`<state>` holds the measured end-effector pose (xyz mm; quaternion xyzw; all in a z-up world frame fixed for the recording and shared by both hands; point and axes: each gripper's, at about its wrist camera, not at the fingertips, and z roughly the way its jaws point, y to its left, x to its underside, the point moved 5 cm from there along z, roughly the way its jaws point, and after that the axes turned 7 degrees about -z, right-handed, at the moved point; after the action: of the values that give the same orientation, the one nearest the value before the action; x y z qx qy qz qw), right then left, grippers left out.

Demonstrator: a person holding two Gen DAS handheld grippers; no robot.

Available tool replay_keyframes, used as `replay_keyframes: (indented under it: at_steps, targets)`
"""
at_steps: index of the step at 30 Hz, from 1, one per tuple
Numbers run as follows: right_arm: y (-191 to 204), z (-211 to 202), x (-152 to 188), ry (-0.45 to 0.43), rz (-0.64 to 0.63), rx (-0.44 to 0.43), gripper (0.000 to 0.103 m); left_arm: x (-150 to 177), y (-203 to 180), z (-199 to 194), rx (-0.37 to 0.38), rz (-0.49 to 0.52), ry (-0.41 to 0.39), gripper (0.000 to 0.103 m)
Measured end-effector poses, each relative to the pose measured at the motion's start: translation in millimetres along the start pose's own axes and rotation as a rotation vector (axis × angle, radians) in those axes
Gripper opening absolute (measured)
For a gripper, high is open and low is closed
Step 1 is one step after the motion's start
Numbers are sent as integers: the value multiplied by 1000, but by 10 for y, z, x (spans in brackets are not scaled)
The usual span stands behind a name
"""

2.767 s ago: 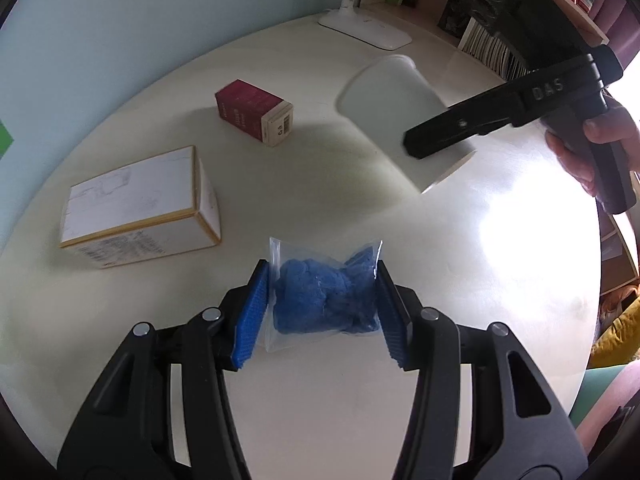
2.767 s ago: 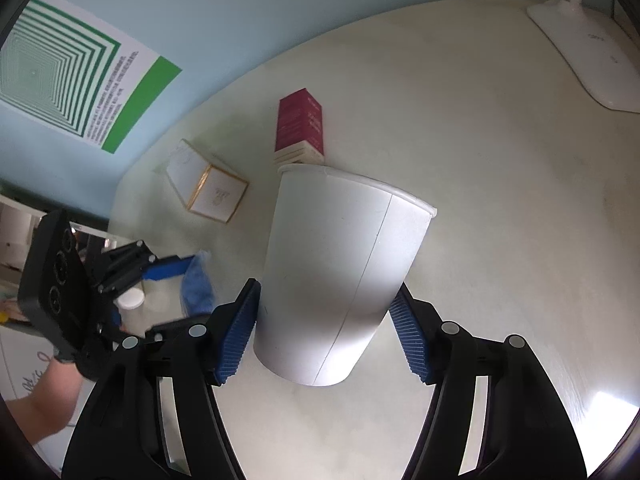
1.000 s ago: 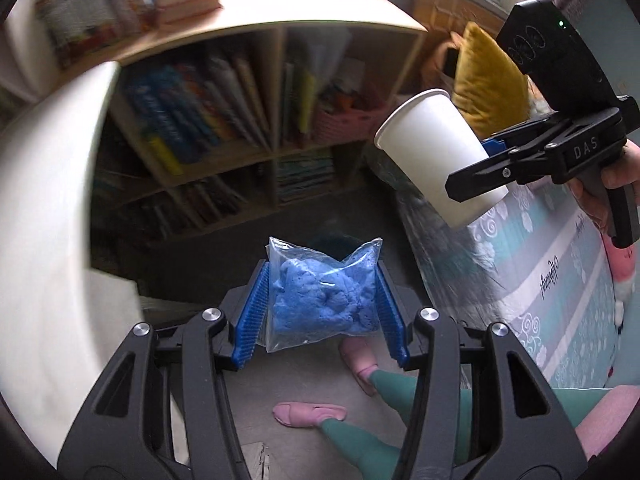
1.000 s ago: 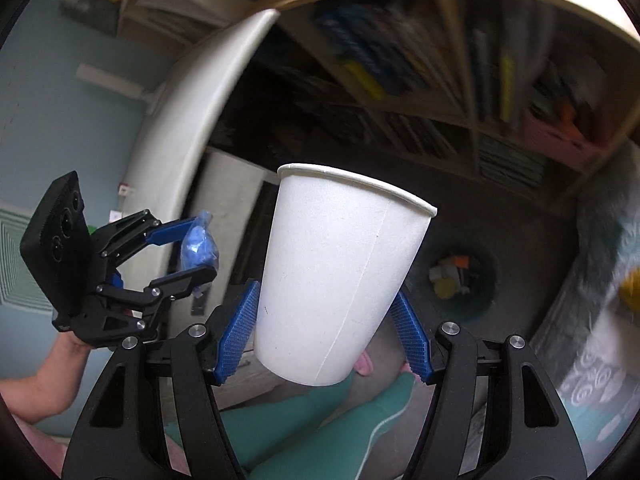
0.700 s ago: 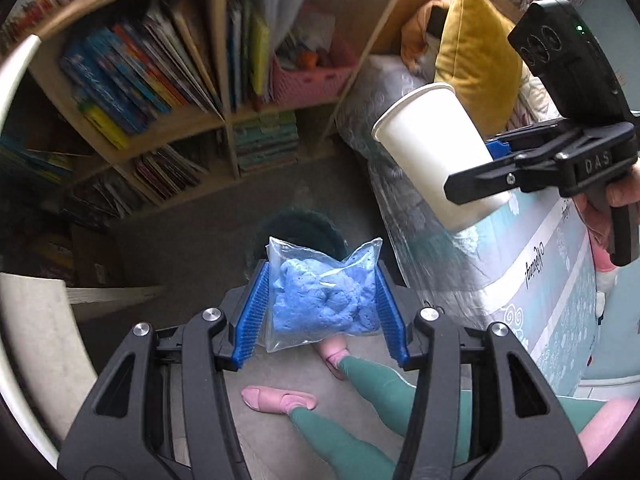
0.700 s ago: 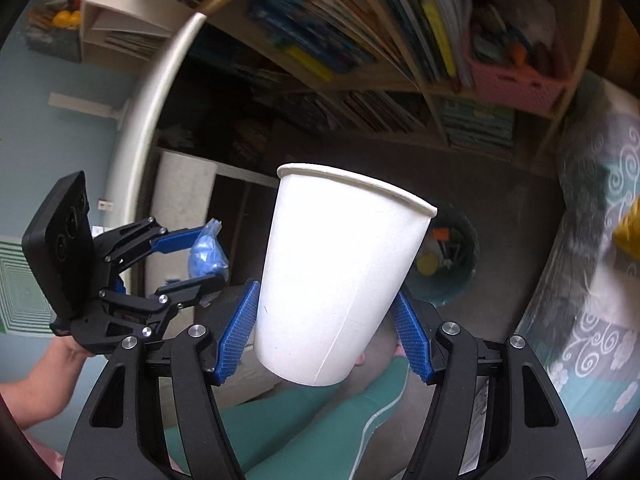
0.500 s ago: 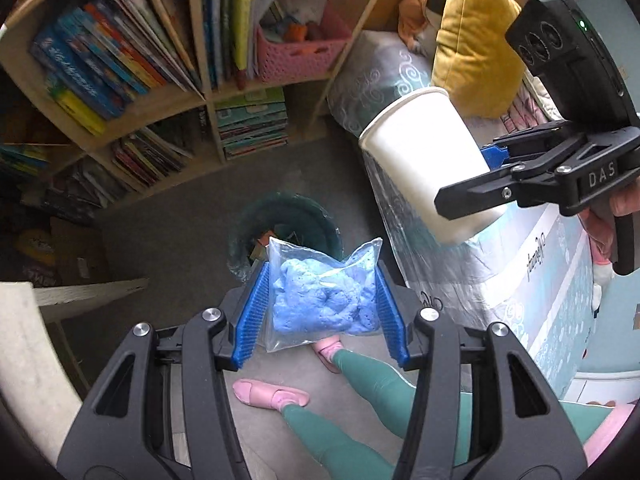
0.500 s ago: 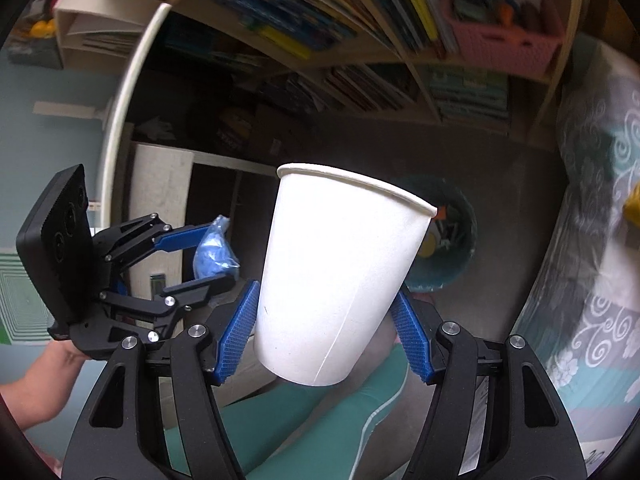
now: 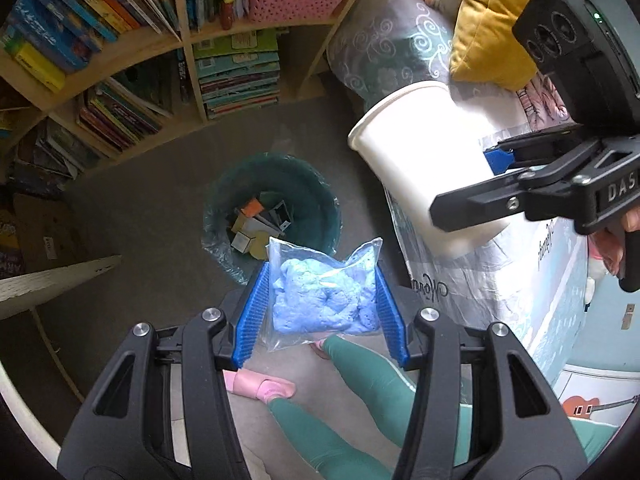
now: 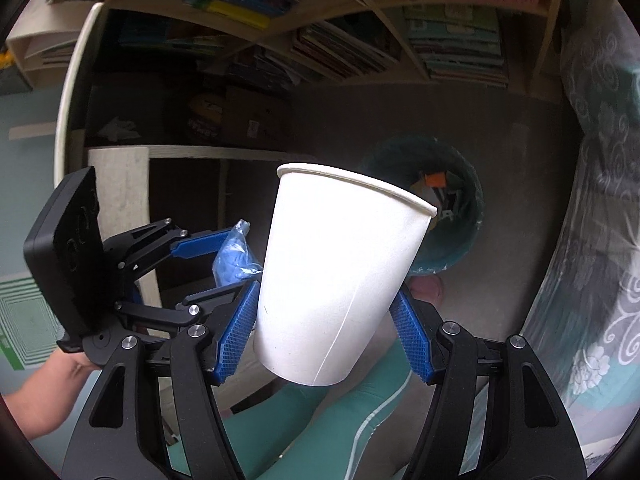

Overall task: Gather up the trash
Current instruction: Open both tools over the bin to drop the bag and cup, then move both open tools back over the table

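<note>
L claw (image 9: pixel 322 312) is pinching a clear bag of blue stuff (image 9: pixel 320 296) betw its blue pads, pointing steeply down. R claw (image 10: pixel 328 328) is clamped on a white paper cup (image 10: pixel 336 280) near its base, rim up and tilted. Both items are up in the air, nothing dropped yet.

Trash bin (image 9: pixel 276 208) sits on the grey floor, teal w/ a plastic liner, already holding card scraps and small boxes. In the L wrist view it's just beyond the bag, slightly left; in the R wrist view it's behind the cup's rim, to the right. Bookshelf (image 9: pixel 160 40) at far side, bed (image 9: pixel 520 280) on the right, person's legs in green (image 9: pixel 360 380) and pink slippers near the bottom.

Step in hand, as I read it: bring both pieces over the bin and let go.

Tips:
- Get each item fully over the opening before releasing; bag looks short of the near rim rn.
- Bag is light and floppy, may cling to a pad, so spread the L claw wide and go low.
- Cup is wide and could bounce off the rim or roll under the bed. Aim centre.
- Claws are close together; drop one at a time so they don't clash.
- Watch the liner edge, don't snag it.
</note>
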<state>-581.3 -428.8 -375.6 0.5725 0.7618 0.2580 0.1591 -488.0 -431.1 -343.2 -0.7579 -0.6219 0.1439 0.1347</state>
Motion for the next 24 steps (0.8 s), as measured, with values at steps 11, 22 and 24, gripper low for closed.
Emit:
replay_keyframes:
  at_steps: [11,22,24]
  targets:
    - [-492,285,-76,15,139,16,83,-57,141,491,-4,-60,63,76]
    - [-470,201,6,13,99,15,83,71,194,388,-11,-72,52,79]
    - [-430,184,13,17,82,20,83,73,197,374,-11,-78,49,79]
